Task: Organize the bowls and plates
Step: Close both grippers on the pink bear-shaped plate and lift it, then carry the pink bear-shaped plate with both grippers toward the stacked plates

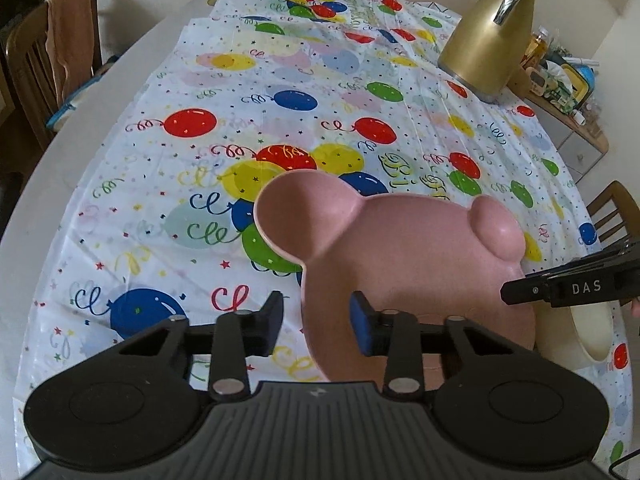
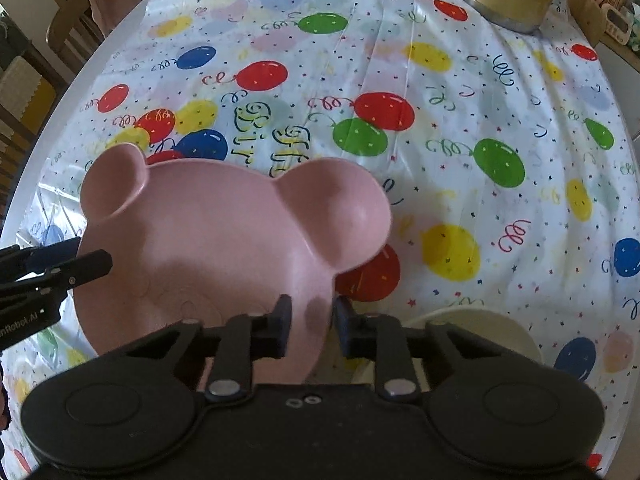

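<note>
A pink bear-shaped plate with two round ears hangs tilted above the table; it also shows in the right wrist view. My left gripper straddles the plate's left rim, jaws apart with a visible gap. My right gripper straddles the plate's right rim, jaws close on it. A cream bowl sits on the table under and right of the right gripper; it also shows in the left wrist view.
A balloon-print tablecloth covers the round table. A gold thermos jug stands at the far right. Wooden chairs stand at the left, one with a towel. A cluttered shelf is beyond the jug.
</note>
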The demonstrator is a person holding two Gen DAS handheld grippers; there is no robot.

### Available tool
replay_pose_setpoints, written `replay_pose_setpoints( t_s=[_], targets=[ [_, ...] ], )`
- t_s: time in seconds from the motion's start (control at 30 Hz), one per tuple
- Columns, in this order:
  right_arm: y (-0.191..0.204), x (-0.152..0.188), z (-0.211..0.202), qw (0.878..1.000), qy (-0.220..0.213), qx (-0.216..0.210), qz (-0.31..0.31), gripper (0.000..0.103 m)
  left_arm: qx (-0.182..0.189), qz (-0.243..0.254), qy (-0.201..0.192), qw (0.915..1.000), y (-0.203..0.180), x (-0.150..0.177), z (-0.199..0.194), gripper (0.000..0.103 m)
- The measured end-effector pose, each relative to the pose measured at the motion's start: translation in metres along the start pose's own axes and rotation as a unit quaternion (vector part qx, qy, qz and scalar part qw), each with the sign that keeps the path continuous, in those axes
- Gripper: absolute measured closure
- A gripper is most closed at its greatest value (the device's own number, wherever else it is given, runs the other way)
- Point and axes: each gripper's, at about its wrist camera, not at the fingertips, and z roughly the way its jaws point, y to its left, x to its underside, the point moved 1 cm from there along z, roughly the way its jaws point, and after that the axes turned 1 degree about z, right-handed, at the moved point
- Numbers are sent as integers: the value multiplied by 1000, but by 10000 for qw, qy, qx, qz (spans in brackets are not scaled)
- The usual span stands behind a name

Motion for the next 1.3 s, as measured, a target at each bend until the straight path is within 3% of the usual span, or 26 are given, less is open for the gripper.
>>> replay_pose_setpoints(
  t_s=[0.07, 0.13, 0.4, 0.73, 1.3],
  targets=[
    [0, 1, -1, 10000, -43, 34, 44, 89, 46, -17, 6, 10000, 1, 0, 1, 80],
    [-2, 2, -1, 9999, -84, 75, 97, 95, 69, -7, 19, 10000, 1, -1, 1, 83],
    [2, 6, -15, 9992, -391, 43, 86, 96, 73, -7, 0, 10000, 4, -1, -9, 84],
    [13, 15, -59, 9969, -777, -84, 22, 96, 223, 62, -277, 9993, 2, -4, -58, 84],
    [-2, 98, -153, 9916, -1255, -302, 76, 96, 428, 467, -486, 9968, -56, 42, -153, 84]
  ],
)
